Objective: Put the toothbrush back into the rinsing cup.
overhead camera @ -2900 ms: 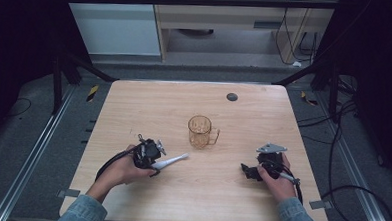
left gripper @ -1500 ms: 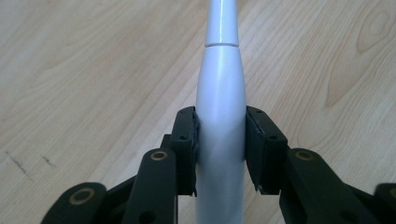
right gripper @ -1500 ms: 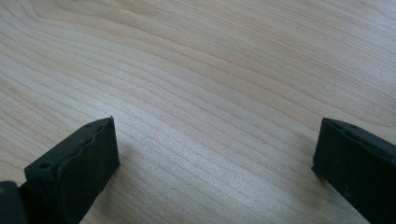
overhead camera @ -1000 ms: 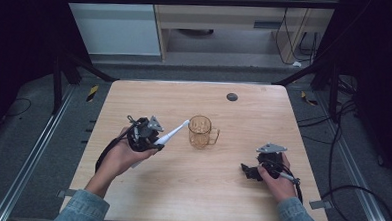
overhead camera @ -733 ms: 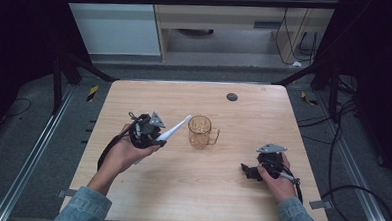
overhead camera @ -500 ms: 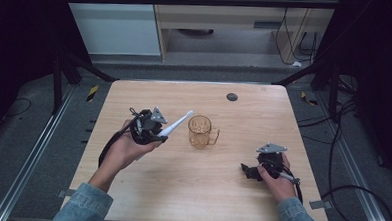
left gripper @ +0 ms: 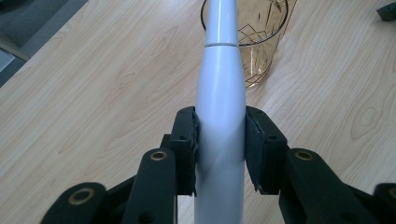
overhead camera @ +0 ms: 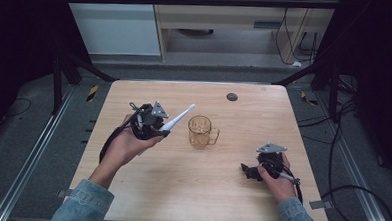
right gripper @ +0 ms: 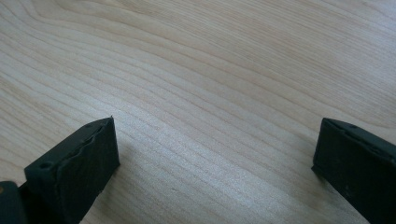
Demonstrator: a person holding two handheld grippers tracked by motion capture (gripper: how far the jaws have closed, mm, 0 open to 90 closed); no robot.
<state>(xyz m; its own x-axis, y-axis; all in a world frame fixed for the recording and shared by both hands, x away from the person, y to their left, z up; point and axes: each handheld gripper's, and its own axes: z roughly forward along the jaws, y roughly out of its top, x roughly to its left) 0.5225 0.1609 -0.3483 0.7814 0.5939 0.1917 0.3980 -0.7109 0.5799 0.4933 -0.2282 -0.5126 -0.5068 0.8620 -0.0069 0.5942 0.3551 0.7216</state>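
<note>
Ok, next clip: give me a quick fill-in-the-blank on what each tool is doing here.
1. The left tool is shut on a white ____.
2. Its tip points toward the amber glass ____ with a handle.
3. The right tool has its jaws ____, with nothing between them.
4. That tool rests on the wooden ____.

Missing words: toothbrush; mug; open; table

The left tongs lift the white toothbrush off the counter. Its tip now seems just beside the amber mug.
</note>
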